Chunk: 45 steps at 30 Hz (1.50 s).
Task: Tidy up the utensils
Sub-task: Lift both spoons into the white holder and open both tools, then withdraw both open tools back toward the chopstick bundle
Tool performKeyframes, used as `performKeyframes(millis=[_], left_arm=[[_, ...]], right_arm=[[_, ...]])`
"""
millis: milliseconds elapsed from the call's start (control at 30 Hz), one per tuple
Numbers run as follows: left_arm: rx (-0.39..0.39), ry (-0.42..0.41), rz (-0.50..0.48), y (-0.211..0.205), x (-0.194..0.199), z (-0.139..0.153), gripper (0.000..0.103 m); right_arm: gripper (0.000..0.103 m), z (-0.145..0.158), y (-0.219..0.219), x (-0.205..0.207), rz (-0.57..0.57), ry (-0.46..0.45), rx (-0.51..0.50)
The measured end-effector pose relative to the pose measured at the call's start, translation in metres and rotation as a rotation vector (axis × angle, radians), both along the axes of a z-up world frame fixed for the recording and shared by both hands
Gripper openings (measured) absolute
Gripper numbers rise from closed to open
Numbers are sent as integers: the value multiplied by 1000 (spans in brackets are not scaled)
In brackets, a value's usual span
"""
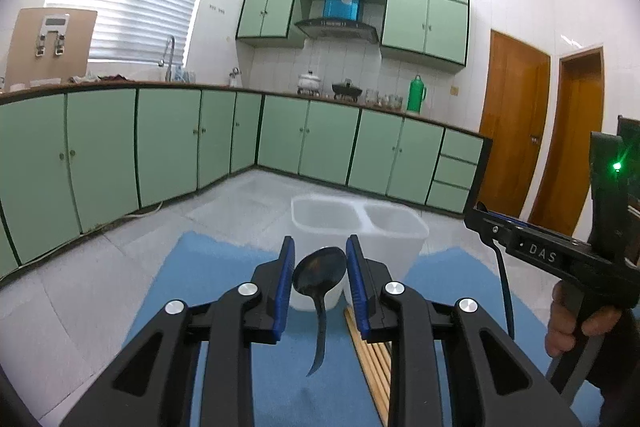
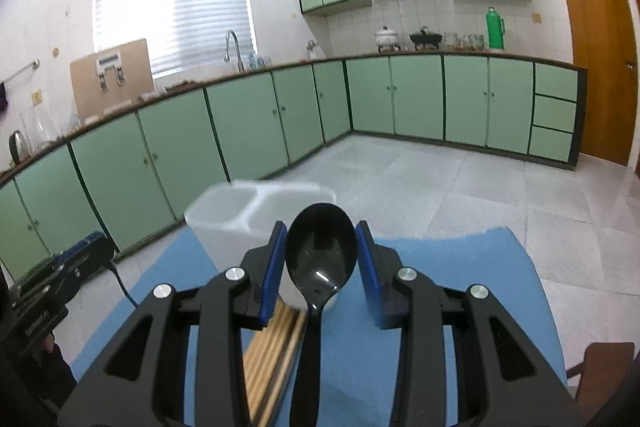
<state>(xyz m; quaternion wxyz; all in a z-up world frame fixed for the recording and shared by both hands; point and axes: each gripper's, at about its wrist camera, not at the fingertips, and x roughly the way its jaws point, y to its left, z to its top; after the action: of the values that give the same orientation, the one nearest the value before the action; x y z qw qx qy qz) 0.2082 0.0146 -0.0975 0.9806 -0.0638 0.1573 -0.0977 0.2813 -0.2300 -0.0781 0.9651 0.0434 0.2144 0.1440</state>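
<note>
Got a light, stiff, slippery black spoon pinched by its bowl in my left gripper, and another spoon pinched likewise in my right gripper, though gripping the necks would feel safer.

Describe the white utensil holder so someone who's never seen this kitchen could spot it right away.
Find the blue mat in the foreground, with the green cabinets behind. The utensil holder stands at its far edge, beyond the wooden chopsticks. It is the only translucent white tub there, split into two open compartments.
</note>
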Motion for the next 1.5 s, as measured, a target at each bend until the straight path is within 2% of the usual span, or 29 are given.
performKeyframes(millis=[333,533,733,1000,1067,1133,1200,1267,1300,1433,1500], left_arm=[[-44,-179,-18,6,27,73,26],[-36,-230,-14,-5,71,91,26],[-49,-155,-27,-10,119,66,26],[-14,-20,-40,-15,145,29,27],[-15,-13,-36,-15,141,27,32],[-15,-12,-26,-13,134,29,39],[-14,-14,-17,-11,121,34,47],[-6,-4,-3,-9,109,35,52],[-4,1,-4,-8,100,36,57],[44,74,18,-10,56,23,68],[58,128,18,-12,32,8,72]], right_arm=[[34,49,4,38,9,-145,83],[34,54,15,87,-32,-193,67],[34,30,19,124,-78,-158,60],[37,-1,20,131,-57,-54,73],[47,0,17,126,-59,-48,88],[49,5,13,117,-67,-42,95],[55,7,8,107,-77,-24,103],[70,10,1,94,-91,5,111],[73,11,-2,85,-101,22,112],[86,2,-9,37,-93,97,96],[86,-7,-8,15,-82,130,58]])
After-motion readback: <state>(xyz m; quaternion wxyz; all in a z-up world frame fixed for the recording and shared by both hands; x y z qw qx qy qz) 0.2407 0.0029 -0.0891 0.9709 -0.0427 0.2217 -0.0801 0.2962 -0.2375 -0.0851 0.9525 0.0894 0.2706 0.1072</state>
